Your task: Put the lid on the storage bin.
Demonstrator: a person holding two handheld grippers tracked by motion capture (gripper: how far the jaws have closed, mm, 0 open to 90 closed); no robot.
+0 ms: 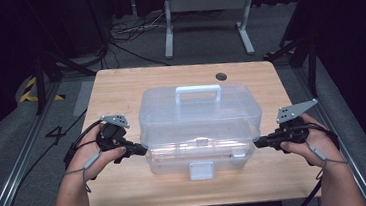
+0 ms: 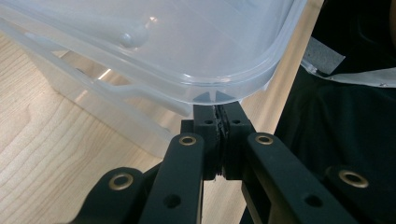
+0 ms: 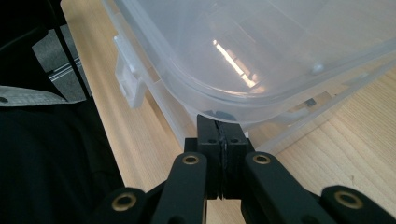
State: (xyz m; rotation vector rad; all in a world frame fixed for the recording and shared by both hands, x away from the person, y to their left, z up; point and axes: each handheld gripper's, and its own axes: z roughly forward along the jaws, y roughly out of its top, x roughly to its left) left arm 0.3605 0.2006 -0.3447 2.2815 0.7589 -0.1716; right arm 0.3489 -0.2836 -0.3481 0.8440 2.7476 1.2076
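Note:
A clear plastic storage box (image 1: 200, 116) with a domed lid and a top handle (image 1: 199, 94) stands mid-table. Its front latch (image 1: 201, 170) hangs down loose. My left gripper (image 1: 144, 149) meets the box's left side and my right gripper (image 1: 256, 143) its right side. In the left gripper view the jaws are pressed together, and the left gripper (image 2: 219, 109) has its tips tucked under the lid rim (image 2: 224, 86). The right gripper (image 3: 219, 122) is likewise shut, tips just beneath the lid's edge (image 3: 243, 105). I see nothing held between either pair of jaws.
The wooden table (image 1: 119, 88) has a round cable hole (image 1: 221, 76) behind the box. A white clasp (image 3: 128, 77) sticks out from the box's wall. A white desk frame (image 1: 205, 10) and loose cables (image 1: 129, 30) lie on the floor beyond.

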